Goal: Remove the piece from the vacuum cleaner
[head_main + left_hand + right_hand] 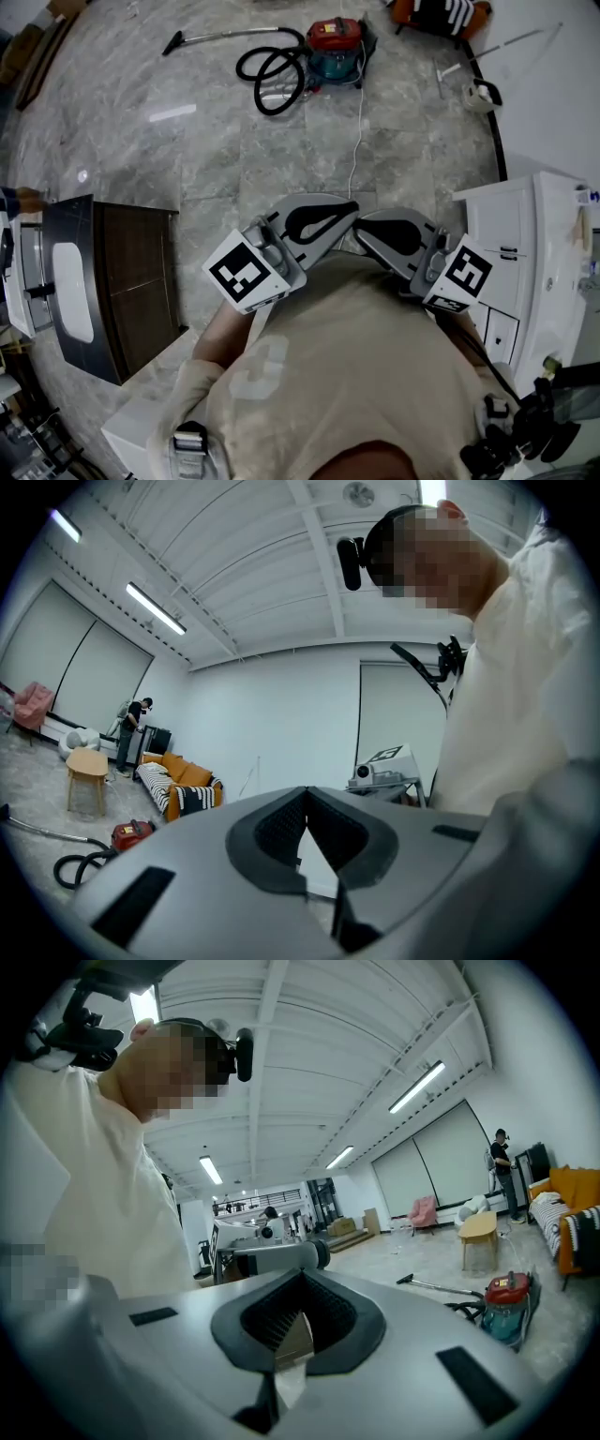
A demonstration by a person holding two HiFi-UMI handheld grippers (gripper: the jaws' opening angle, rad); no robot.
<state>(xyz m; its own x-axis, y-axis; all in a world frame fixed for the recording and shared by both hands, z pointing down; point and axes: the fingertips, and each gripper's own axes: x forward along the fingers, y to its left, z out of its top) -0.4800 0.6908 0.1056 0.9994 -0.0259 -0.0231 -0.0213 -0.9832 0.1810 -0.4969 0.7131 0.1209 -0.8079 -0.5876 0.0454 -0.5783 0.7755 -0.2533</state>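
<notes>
Grey marble floor (216, 141) across the head view, with the vacuum cleaner (336, 47) (red top, teal body) near the top edge, well apart from both grippers. Black hose (275, 80) looped just left of the canister. Metal wand (230, 36) lying flat on the floor, long axis running across the picture, nozzle end pointing left, other end meeting the hose beside the canister. White cable (356, 141) trailing from the canister down toward the person. Left gripper (351, 208) and right gripper (366, 228) held close in front of the chest, tips nearly meeting, nothing carried.

Left gripper view: jaws pressed together, dark pads meeting in a closed seam, nothing between them. Vacuum cleaner low at the left on the floor, hose coiled in front of it, wand stretching away to the left edge. Orange sofa (178, 785) further back by the wall.

Right gripper view: jaws likewise together and empty. Vacuum cleaner at the right, wand on the floor to its left, nozzle end leftmost — far beyond the jaws. Small wooden table (480, 1232) behind it.
</notes>
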